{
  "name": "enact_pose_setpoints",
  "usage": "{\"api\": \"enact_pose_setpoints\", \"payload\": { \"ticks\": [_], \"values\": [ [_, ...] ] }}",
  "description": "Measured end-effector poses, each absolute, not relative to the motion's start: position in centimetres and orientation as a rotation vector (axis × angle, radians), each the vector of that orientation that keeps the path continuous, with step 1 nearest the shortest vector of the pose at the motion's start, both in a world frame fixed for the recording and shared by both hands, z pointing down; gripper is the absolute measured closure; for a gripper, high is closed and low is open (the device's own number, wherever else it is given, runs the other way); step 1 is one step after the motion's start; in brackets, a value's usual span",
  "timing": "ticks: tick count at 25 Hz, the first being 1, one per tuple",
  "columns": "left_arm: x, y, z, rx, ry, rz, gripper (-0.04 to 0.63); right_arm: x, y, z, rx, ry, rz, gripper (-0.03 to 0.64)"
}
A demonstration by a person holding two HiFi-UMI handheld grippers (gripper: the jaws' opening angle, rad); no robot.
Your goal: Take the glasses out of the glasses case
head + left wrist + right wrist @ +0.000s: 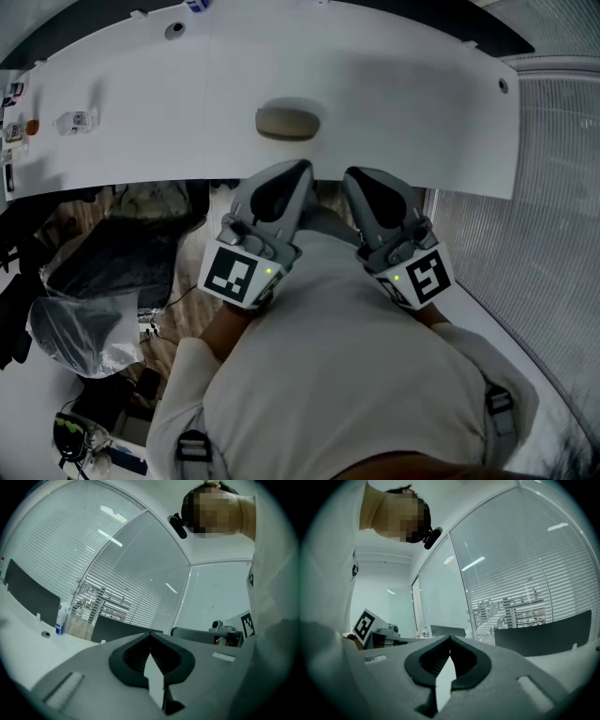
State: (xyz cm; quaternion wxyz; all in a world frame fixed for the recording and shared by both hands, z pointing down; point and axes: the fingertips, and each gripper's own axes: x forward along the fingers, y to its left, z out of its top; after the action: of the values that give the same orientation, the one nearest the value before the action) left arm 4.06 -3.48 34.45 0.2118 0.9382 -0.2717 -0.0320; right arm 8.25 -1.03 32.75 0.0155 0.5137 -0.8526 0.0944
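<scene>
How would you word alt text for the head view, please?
A person holds the left tongs and right tongs, both shut and empty, near the chest; a beige glasses case lies ahead on the white table.

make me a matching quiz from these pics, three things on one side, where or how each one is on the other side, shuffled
Things:
1. beige oval glasses case
2. left gripper
3. crumpled clear plastic bag

Place or state:
a. down on the floor, at the left of the head view
b. lying closed on the white table
c. shut on nothing, held close in front of the person's chest

Pairs: 1-b, 2-c, 3-a
</scene>
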Motion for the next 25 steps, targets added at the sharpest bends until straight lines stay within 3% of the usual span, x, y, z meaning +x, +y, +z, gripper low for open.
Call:
{"api": "enact_pose_setpoints", "payload": {
  "ticks": [16, 18, 25],
  "values": [
    [2.7, -3.4, 43.4, 2.487, -0.781, 0.058, 0.569, 6.1, -1.9, 38.9, 1.442, -2.621, 0.342, 0.614],
    [2.1, -3.5, 44.9, 2.456, -0.801, 0.079, 0.566, 5.7, -2.1, 40.2, 1.401, -2.606, 0.338, 0.583],
    [0.5, -4.2, 50.5, 2.315, -0.868, 0.112, 0.564, 4.8, -3.5, 43.9, 1.311, -2.562, 0.312, 0.580]
  ]
}}
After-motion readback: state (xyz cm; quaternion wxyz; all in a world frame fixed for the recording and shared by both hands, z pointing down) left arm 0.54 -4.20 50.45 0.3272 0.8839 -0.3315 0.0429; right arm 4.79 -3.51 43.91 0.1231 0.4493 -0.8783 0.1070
